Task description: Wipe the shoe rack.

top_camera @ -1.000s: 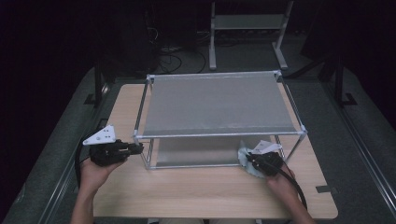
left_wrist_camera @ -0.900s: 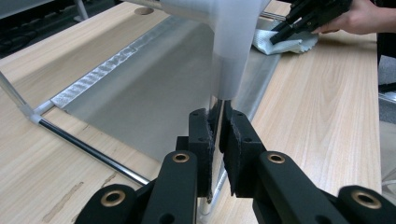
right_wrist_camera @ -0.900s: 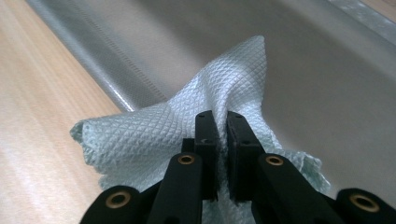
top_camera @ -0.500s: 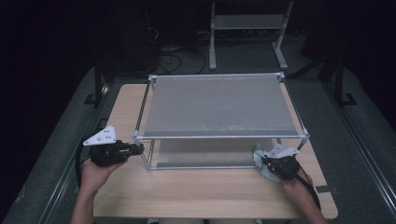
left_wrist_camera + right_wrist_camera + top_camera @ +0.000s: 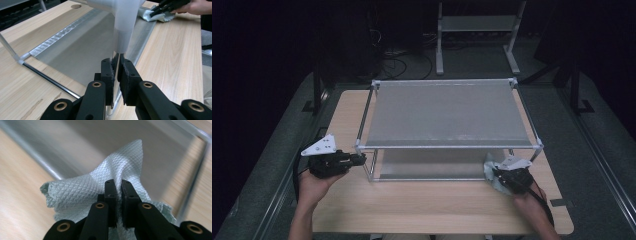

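Two hands reach in from the near table edge, each holding one gripper. The left gripper [image 5: 357,159], at about 8 o'clock on the table [image 5: 422,210], lies level and points toward 3 o'clock; its jaws are closed tight on the near left post [image 5: 117,58] of the rack, just under the white corner joint [image 5: 123,15]. The right gripper [image 5: 498,175], at about 4 o'clock, angles toward 10 o'clock; its jaws are pinched on one crumpled pale cloth [image 5: 100,187], which rests against the near right corner of the rack's lower shelf [image 5: 432,167].

There is one rack [image 5: 447,115], a thin metal frame with two grey shelves, one above the other, sitting mid-table. Its near rail runs from 9 to 3 o'clock between the two grippers. A broad strip of bare wood lies between that rail and the near edge, with narrower strips at 9 and 3 o'clock. The left forearm [image 5: 304,212] comes up from 7 o'clock, the right forearm [image 5: 537,212] from 5 o'clock. Beyond the table, at 12 o'clock, a second metal stand [image 5: 477,30] sits on the dark floor
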`<state>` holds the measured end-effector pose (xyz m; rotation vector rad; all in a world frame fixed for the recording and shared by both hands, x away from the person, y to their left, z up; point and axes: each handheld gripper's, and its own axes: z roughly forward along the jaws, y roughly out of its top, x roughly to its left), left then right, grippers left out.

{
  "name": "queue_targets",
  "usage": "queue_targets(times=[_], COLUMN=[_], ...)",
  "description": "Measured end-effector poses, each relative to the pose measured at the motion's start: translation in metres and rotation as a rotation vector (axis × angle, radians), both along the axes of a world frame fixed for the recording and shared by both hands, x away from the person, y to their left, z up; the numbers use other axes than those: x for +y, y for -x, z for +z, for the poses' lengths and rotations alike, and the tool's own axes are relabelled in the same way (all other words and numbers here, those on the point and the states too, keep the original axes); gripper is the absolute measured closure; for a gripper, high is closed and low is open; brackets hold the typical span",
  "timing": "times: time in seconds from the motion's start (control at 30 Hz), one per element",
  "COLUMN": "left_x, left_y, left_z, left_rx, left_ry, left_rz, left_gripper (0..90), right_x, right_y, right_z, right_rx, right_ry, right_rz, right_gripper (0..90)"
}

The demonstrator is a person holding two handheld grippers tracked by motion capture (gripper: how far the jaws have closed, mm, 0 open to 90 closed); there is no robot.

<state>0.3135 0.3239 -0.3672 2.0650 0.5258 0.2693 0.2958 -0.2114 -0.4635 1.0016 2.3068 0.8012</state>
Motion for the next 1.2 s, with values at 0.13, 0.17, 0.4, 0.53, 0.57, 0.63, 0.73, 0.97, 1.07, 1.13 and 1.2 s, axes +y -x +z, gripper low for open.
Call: queue_targets(times=[0.13,0.17,0.4,0.53,0.57,0.63,0.73,0.97,1.07,1.13,1.2], left_x=[0.002,0.001,-0.001,-0.001,-0.001,-0.003,-0.004,-0.006,-0.006,-0.006,-0.007], left_y=[0.001,0.0,0.0,0.0,0.0,0.0,0.001,0.001,0.001,0.002,0.002], left_z=[-0.001,-0.001,-0.001,0.0,0.0,-0.001,-0.001,-0.001,0.0,0.0,0.0], left_rx=[0.002,0.0,0.002,0.003,0.004,0.002,0.005,0.005,0.007,0.007,0.006], left_ry=[0.008,0.007,0.007,0.005,0.006,0.008,0.009,0.012,0.002,0.0,0.007], left_rz=[0.001,-0.003,-0.009,-0.015,-0.017,-0.014,-0.02,-0.027,-0.027,-0.026,-0.03], left_gripper=[81.7,81.7,81.6,81.7,81.6,81.6,81.6,81.6,81.6,81.6,81.6], right_x=[0.0,-0.004,0.003,-0.003,-0.009,-0.011,0.004,0.019,0.019,0.013,0.004], right_y=[0.0,0.001,0.001,0.001,0.001,0.003,0.0,-0.005,-0.005,-0.003,-0.002], right_z=[0.0,0.0,0.0,0.002,0.002,0.0,0.0,0.0,0.0,0.0,0.0], right_rx=[0.003,0.003,-0.001,0.007,0.011,0.016,0.027,0.038,0.033,0.02,0.018], right_ry=[0.002,0.003,-0.001,0.032,0.016,-0.017,-0.064,-0.081,-0.063,-0.036,-0.042], right_rz=[0.011,-0.001,0.008,0.0,-0.018,-0.035,0.019,0.062,0.068,0.051,0.023], right_gripper=[84.2,84.2,84.1,84.2,84.2,84.1,84.0,84.0,84.1,84.1,84.1])
